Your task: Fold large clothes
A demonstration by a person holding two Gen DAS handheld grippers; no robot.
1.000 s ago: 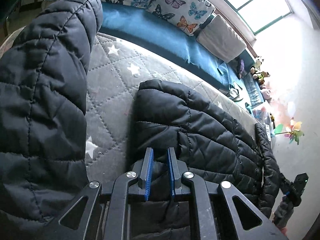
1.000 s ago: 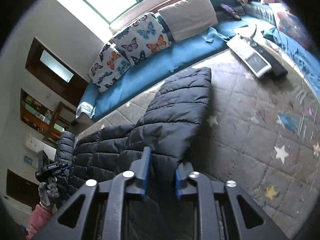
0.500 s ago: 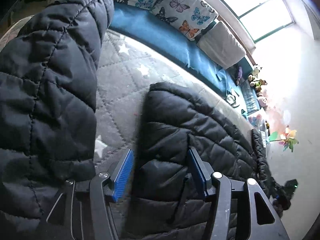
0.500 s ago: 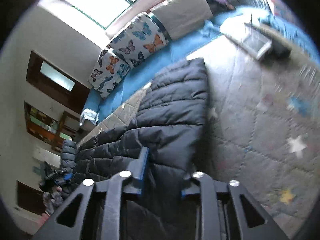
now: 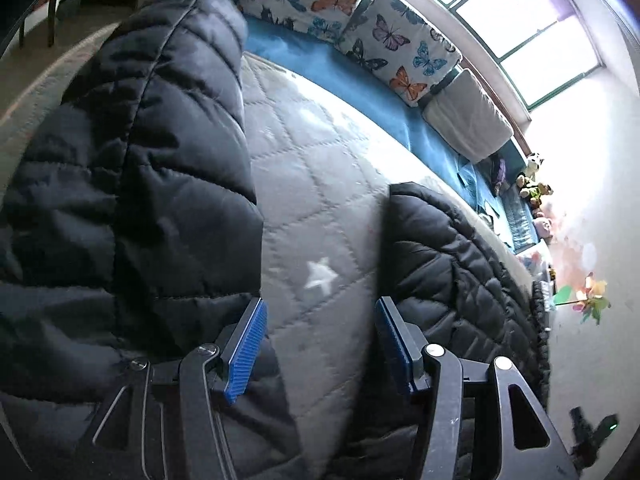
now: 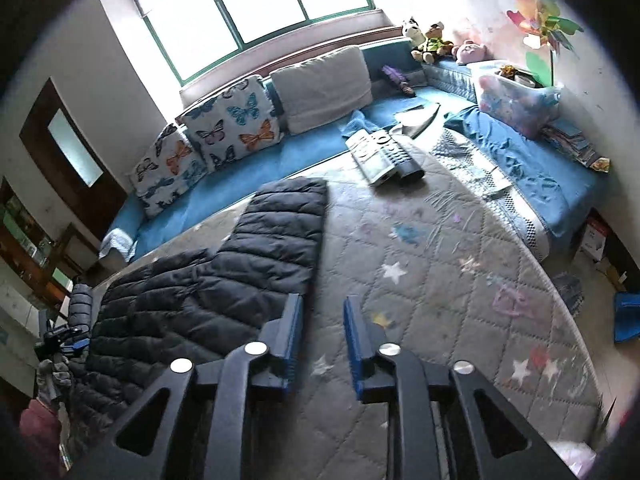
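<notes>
a black quilted puffer jacket [image 6: 208, 296] is laid flat on the grey star-patterned quilted mattress [image 6: 440, 280], toward its left edge as seen from the right wrist view. one sleeve [image 6: 284, 220] is stretched toward the far edge, where the blue cushioned bench [image 6: 248, 172] runs under the window. the other sleeve [image 5: 160, 160] is seen in the left wrist view, reaching toward the same bench, with a strip of bare mattress [image 5: 316, 216] between it and the jacket body [image 5: 452, 280].

the left gripper [image 5: 320, 344] is held about half open over that bare strip; nothing is gripped, and its blue pads [image 5: 246, 344] are seen just beside the sleeve's hem on one side and the body's edge on the other. whether either pad touches the fabric cannot be told.

the right gripper [image 6: 322, 344] is shown with its jaws having just been opening, now parted by a narrow gap with only mattress visible between them. its left finger is seen at the jacket's edge, nothing being held.

two butterfly-print pillows [image 6: 236, 124] and a grey cushion [image 6: 324, 84] are propped against the window sill. a pair of remote-like devices [image 6: 384, 156] is lying near the mattress's far edge.
</notes>
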